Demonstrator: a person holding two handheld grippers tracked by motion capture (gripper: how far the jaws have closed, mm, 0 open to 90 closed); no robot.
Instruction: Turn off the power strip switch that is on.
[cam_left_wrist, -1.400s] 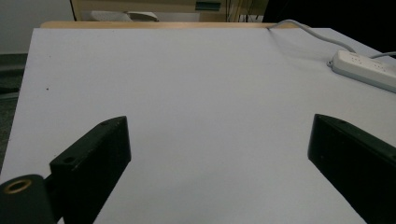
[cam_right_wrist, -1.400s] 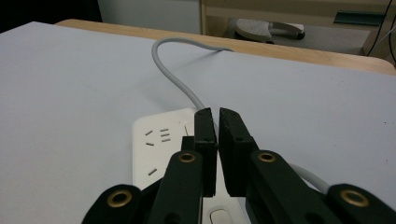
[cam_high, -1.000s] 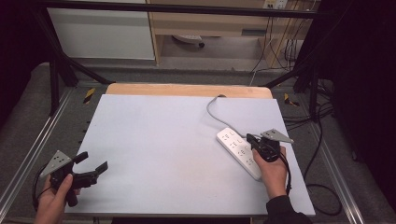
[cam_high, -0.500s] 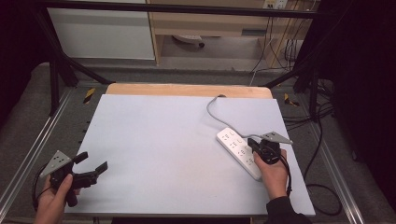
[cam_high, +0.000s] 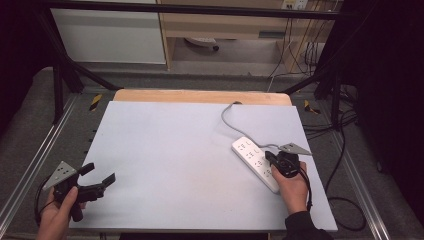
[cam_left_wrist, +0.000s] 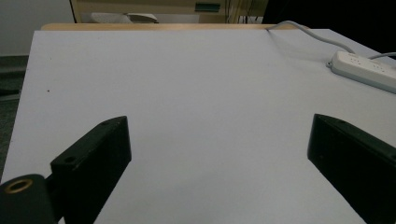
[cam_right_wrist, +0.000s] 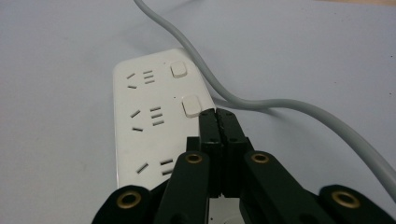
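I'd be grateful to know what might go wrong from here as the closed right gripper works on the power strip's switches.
1. The shut right gripper sits at the edge of a switch on the power strip; it may slip off toward the grey cable.
2. The strip lies loose on the table, so a push could slide it, while the open left gripper is far away.

Both grippers are black. The left gripper (cam_high: 97, 179) carries a grey three-cornered plate (cam_high: 60, 173) on top, and a dark cable loops from its rear. The right gripper (cam_right_wrist: 218, 116) has flat black jaws on linked arms with brass-ringed pivots (cam_right_wrist: 194, 158). A dark sleeve (cam_high: 305, 226) covers the wrist behind it.
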